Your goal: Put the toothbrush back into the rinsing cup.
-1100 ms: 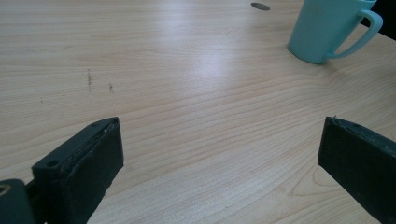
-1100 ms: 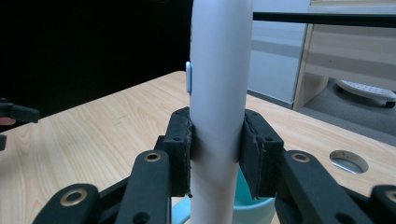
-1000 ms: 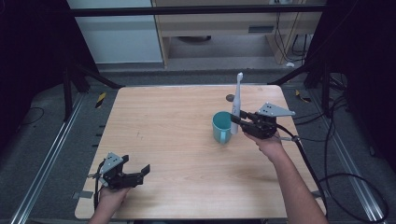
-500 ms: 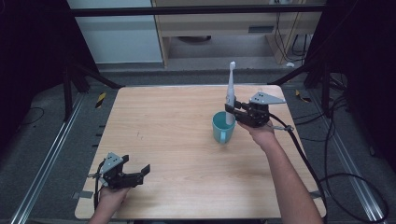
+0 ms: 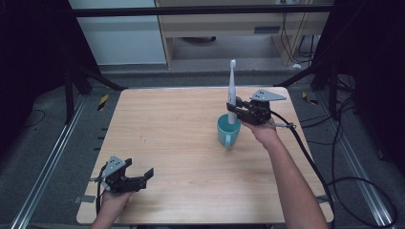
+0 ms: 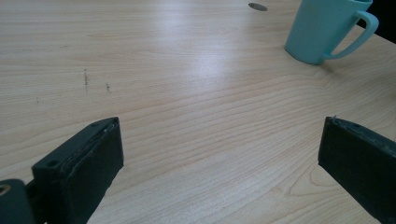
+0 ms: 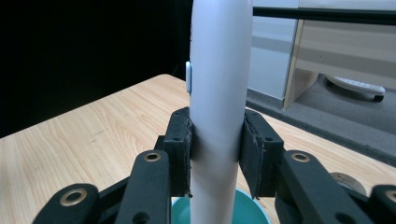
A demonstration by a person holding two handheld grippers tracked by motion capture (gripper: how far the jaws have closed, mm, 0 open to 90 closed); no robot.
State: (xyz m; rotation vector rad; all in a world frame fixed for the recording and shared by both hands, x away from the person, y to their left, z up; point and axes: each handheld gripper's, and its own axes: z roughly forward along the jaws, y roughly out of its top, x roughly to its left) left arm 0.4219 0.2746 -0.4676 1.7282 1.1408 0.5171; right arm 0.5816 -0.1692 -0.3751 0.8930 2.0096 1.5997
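Note:
A white electric toothbrush (image 5: 232, 90) stands upright over a teal mug (image 5: 228, 131) right of the table's middle, its lower end at the mug's mouth. My right gripper (image 5: 234, 108) is shut on the toothbrush handle (image 7: 217, 93), both pads pressed against its sides, with the mug's rim (image 7: 254, 207) just below. My left gripper (image 5: 138, 179) rests low at the front left corner of the table, open with nothing between its jaws. In the left gripper view the mug (image 6: 327, 28) stands far off at the upper right, handle toward the right.
The wooden table (image 5: 167, 124) is ringed by metal frame rails. A small dark round spot (image 6: 257, 6) lies on the table beyond the mug. Cables trail from the right gripper over the table's right edge. A cabinet stands behind the table.
My right gripper has carried the toothbrush leftward and tipped it upright, bringing it from beside the mug to above its mouth. The left gripper has stayed still.

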